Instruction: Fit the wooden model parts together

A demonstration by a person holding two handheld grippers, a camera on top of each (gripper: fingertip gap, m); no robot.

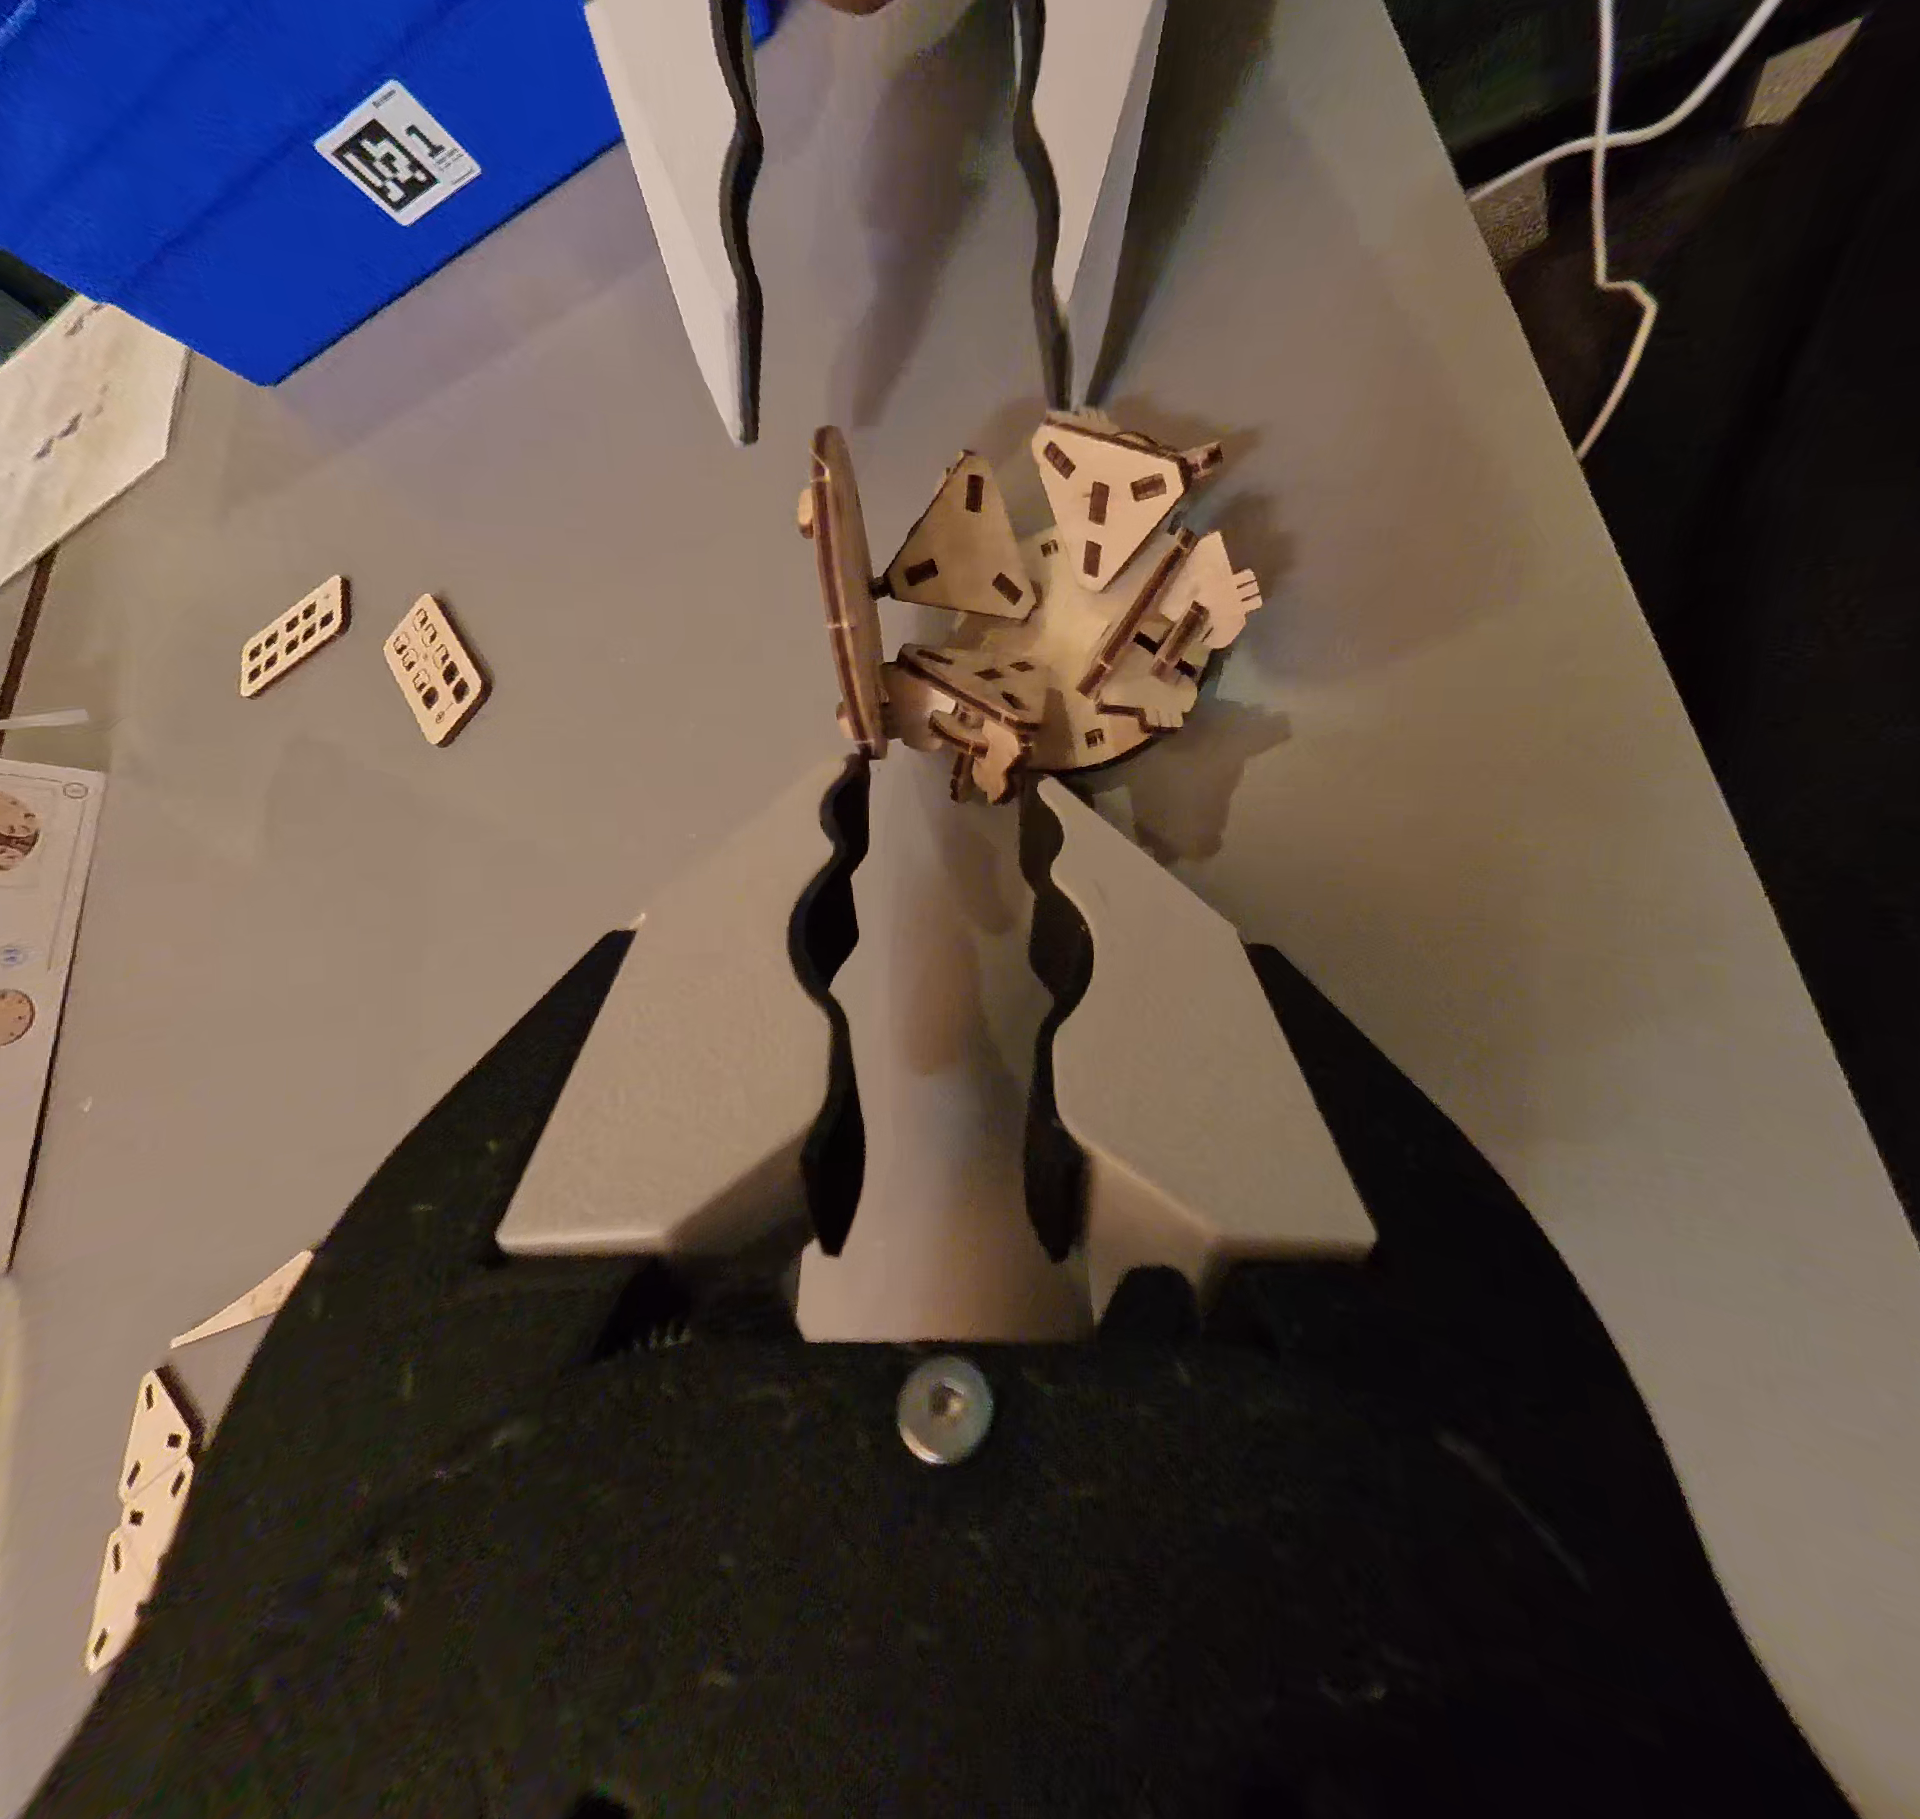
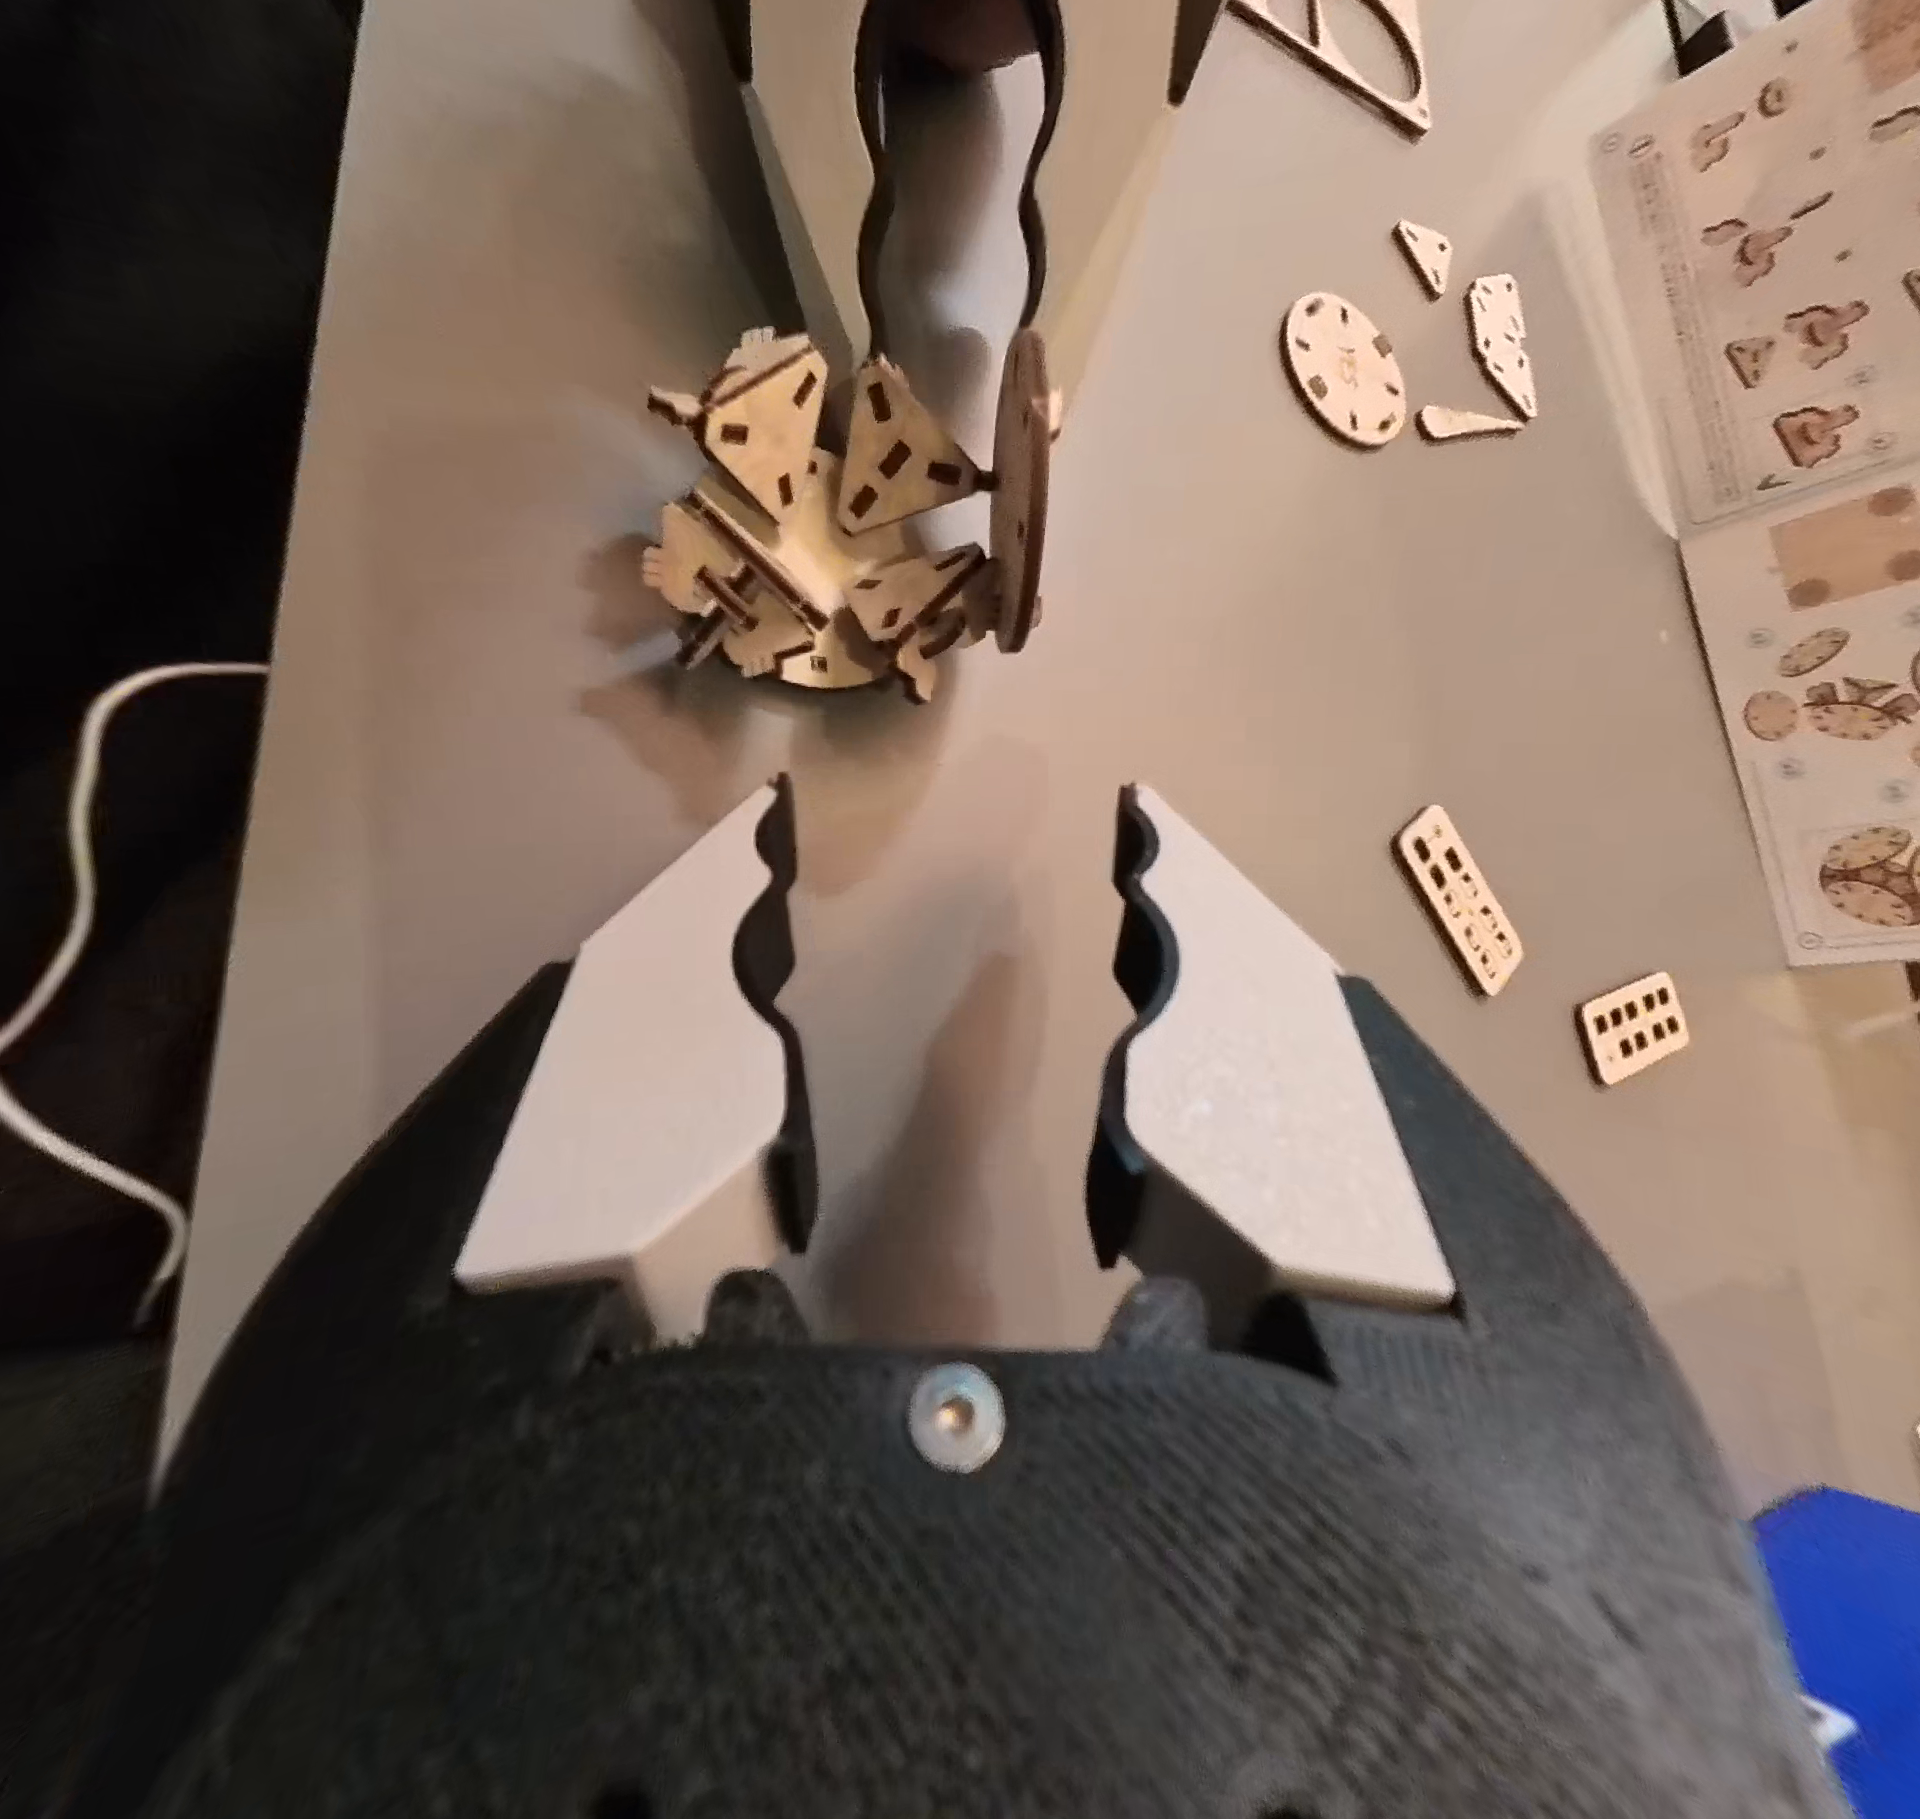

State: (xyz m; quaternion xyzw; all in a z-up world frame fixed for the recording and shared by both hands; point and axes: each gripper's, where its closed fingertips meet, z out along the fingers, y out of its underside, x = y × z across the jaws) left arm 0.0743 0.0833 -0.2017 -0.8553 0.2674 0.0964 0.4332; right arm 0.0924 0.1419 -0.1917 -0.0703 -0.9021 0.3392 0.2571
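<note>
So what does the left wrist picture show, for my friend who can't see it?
Two grey gripper fingers reach up to a small wooden puzzle model on a grey table, with the other gripper facing it from the far side. Loose wooden pieces and a blue bin lie to the left.

A white sticker (image 1: 397,151) with a black square code pattern and some small print sits on the blue box (image 1: 208,107); its writing is too small to make out. Printed instruction sheets (image 2: 1766,481) lie on the desk (image 2: 1247,626) and carry drawings with tiny print, also not legible. The wooden pieces show no writing that can be read.
</note>
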